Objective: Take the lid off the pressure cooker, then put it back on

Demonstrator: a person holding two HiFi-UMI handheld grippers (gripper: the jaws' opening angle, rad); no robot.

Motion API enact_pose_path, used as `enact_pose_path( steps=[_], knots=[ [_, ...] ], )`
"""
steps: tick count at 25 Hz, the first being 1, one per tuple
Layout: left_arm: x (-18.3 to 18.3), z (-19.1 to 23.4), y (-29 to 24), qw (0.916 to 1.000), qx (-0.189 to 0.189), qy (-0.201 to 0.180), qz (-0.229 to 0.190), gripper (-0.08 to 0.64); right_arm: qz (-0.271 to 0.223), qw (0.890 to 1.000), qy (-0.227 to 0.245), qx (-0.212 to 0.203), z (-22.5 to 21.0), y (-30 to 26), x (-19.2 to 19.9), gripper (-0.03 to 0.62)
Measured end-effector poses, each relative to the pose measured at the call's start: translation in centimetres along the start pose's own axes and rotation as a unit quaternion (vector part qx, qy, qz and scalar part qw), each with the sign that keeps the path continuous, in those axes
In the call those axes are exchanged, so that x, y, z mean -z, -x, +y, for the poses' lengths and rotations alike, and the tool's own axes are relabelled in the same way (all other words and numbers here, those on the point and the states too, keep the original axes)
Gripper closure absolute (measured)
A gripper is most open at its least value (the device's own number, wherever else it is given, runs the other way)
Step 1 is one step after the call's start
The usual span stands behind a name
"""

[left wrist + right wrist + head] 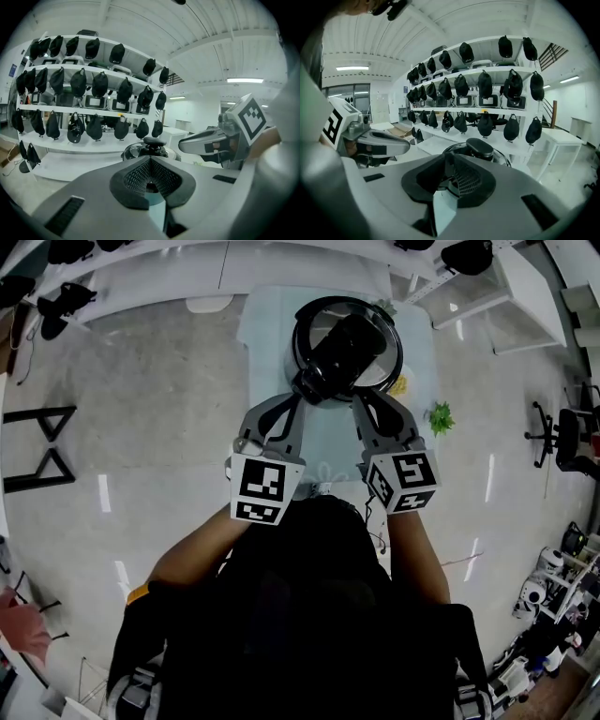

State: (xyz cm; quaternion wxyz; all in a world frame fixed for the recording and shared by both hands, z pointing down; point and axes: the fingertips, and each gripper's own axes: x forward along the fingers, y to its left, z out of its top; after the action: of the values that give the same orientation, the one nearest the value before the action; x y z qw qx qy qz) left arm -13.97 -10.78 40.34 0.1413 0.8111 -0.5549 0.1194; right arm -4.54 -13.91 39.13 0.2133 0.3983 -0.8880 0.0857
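The pressure cooker (349, 343) stands on a pale blue table (272, 324), with its lid on and the lid's long black handle (339, 354) pointing at me. Both grippers hover side by side just short of the handle's near end. In the head view my left gripper (298, 396) is left of that end and my right gripper (359, 401) is right of it. In the left gripper view the pads (140, 176) meet with nothing between them, and the cooker (151, 146) lies beyond. The right gripper view shows the same: pads (466, 180) together, cooker (480, 147) ahead.
A small green plant-like item (440, 415) and a yellow object (400, 385) lie on the table to the cooker's right. Curved white shelves hung with several black caps (93, 84) stand behind the table. Office chairs (567, 437) are on the right and a black frame (42, 446) is on the left.
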Motion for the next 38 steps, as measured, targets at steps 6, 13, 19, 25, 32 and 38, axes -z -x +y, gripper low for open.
enact_pose_path(
  steps=[6, 13, 19, 25, 32, 38],
  knots=[
    [1.3, -3.4, 2.0, 1.0000, 0.002, -0.006, 0.004, 0.552, 0.008, 0.999, -0.029, -0.011, 2.2, 3.9, 3.4, 0.539],
    [1.7, -8.0, 3.6, 0.9994, -0.015, -0.030, 0.002, 0.552, -0.013, 0.999, -0.030, -0.038, 3.0, 7.2, 4.7, 0.541],
    [1.6, -14.0, 5.0, 0.9986, -0.037, -0.036, -0.007, 0.552, -0.024, 0.998, -0.005, -0.062, 2.2, 12.2, 6.4, 0.541],
    [2.1, -21.1, 6.2, 0.9973, -0.060, -0.039, -0.015, 0.552, -0.037, 0.997, 0.008, -0.063, -0.8, 18.8, 8.2, 0.541],
    [3.9, -27.9, 8.2, 0.9954, -0.084, -0.045, -0.009, 0.552, -0.044, 0.995, 0.010, -0.086, -2.1, 24.9, 11.0, 0.541],
    [4.2, -29.2, 10.2, 0.9940, -0.097, -0.050, -0.008, 0.554, -0.051, 0.994, 0.009, -0.092, -1.3, 27.0, 11.6, 0.541]
  ],
)
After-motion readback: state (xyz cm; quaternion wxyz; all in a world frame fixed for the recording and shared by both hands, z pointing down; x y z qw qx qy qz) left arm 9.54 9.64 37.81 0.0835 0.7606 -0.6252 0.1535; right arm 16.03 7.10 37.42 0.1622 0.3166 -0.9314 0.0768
